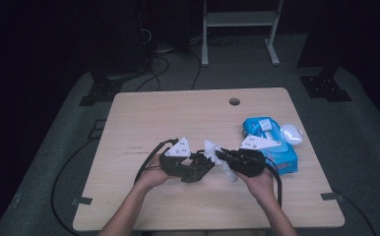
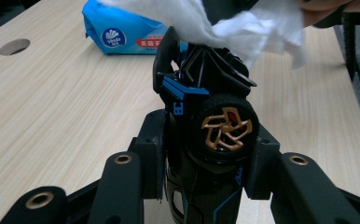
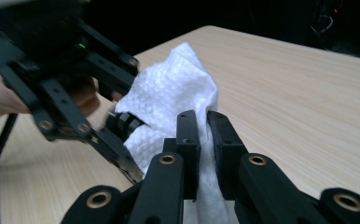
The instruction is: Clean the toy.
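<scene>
My left gripper (image 2: 201, 149) sits low in the middle of the left gripper view, its jaws clamped on a black toy car (image 2: 206, 93) with blue trim. The car stands nose-up between them, one wheel with a gold spoked rim facing the camera. In the high view this gripper (image 1: 198, 169) lies just left of centre, above the near half of the tabletop (image 1: 143, 123), with my left hand (image 1: 151, 178) wrapped around its body.

My right gripper (image 3: 204, 126) rises from the bottom of the right gripper view, jaws pinched tight on a white wet wipe (image 3: 169, 93). The wipe bunches upward from the pads and drapes to the left, against the car. In the high view this gripper (image 1: 222, 156) meets the left one at the middle of the frame, the wipe (image 1: 212, 147) showing as a pale crumple between them and a strip hanging below. My right hand (image 1: 259, 184) holds it from the lower right.

In the left gripper view the wipe (image 2: 243, 23) hangs across the top of the frame, touching the upper end of the car.

A blue pack of wet wipes (image 1: 269, 142) lies on the tabletop at the right of the high view, just behind my right gripper, with its flap open. A round hole (image 1: 234, 102) sits near the tabletop's far edge.
</scene>
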A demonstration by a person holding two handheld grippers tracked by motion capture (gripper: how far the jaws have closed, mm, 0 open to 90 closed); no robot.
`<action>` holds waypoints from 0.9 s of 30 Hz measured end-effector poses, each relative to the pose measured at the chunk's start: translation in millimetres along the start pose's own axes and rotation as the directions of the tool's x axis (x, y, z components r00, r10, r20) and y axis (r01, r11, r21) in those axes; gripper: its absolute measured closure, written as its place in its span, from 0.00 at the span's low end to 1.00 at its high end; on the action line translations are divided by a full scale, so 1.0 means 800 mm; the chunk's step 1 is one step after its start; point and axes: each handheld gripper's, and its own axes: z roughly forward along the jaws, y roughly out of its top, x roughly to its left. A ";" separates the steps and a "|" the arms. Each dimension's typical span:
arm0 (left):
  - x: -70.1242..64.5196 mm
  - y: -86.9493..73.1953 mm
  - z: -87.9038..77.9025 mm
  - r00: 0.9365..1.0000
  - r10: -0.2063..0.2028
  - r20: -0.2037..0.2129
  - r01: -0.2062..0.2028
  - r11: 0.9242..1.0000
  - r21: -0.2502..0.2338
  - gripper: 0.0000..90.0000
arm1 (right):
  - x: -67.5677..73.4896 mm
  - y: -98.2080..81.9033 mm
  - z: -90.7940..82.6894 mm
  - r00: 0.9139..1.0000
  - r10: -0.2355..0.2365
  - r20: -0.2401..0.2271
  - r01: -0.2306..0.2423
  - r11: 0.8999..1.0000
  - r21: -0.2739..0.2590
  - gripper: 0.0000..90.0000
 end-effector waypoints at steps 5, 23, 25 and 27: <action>-0.002 -0.004 0.001 1.000 -0.014 0.004 0.015 1.000 -0.018 0.65 | 0.013 0.008 -0.001 0.999 -0.023 -0.033 0.022 0.999 -0.027 0.92; -0.005 -0.014 -0.009 0.999 -0.032 0.030 0.034 0.998 -0.056 0.65 | 0.023 0.008 0.004 0.997 -0.074 -0.032 0.074 0.997 -0.022 0.92; -0.004 -0.015 -0.011 0.999 -0.029 0.025 0.030 0.998 -0.052 0.65 | 0.020 0.004 0.006 0.998 -0.065 -0.024 0.064 0.998 -0.011 0.92; -0.004 -0.017 -0.012 0.999 -0.032 0.028 0.033 0.998 -0.049 0.65 | 0.013 -0.005 0.007 0.999 -0.043 -0.013 0.043 0.999 0.003 0.92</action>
